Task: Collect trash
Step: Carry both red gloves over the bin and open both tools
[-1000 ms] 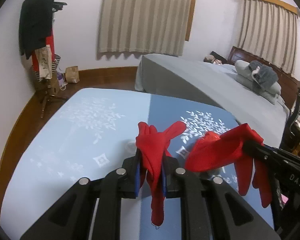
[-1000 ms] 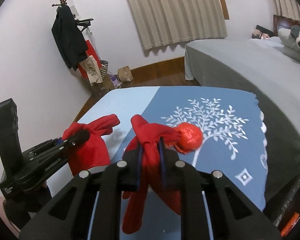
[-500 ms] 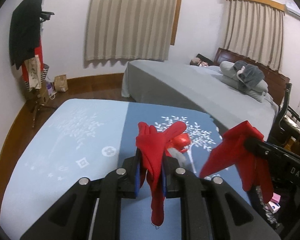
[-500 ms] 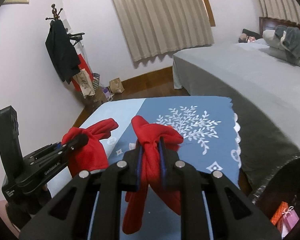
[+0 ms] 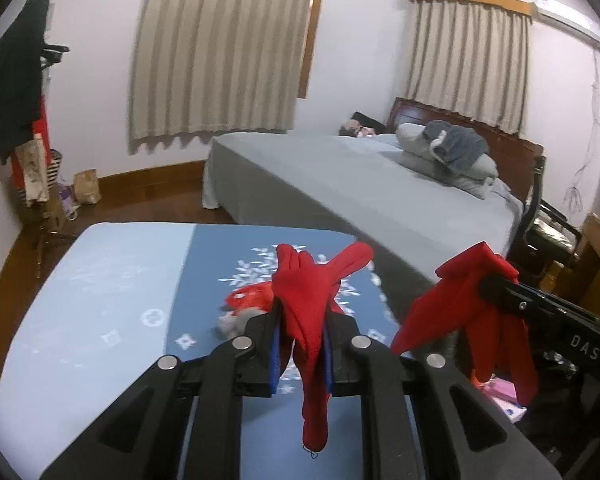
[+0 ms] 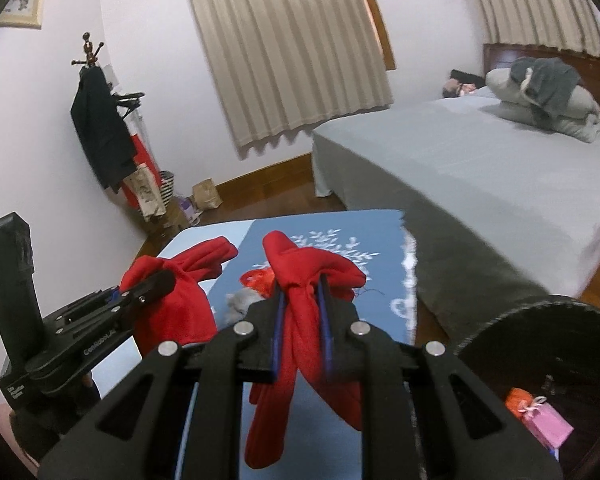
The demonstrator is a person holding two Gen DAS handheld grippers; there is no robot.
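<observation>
My left gripper [image 5: 302,312] is shut on a red glove [image 5: 308,296] that hangs down between its jaws. My right gripper [image 6: 300,300] is shut on a second red glove [image 6: 304,320]; it also shows in the left wrist view [image 5: 464,312]. A crumpled red wrapper [image 5: 248,296] and a small grey wad [image 5: 232,322] lie on the blue patterned table [image 5: 100,280], just beyond the left fingertips. Both lie behind the right glove in the right wrist view: the wrapper [image 6: 256,278] and the wad [image 6: 240,302]. A dark trash bin [image 6: 548,360] stands at lower right, with pink and orange scraps [image 6: 540,420] inside.
A grey bed [image 5: 360,184] runs along the right, close to the table's far right edge. A coat stand [image 5: 20,120] with dark clothes and bags stands at the left wall. A dark chair [image 5: 548,232] is beyond the bin.
Both grippers have pulled back and risen, still holding the gloves. The red wrapper now lies free on the table with a grey wad beside it. The bin has come into view at right.
</observation>
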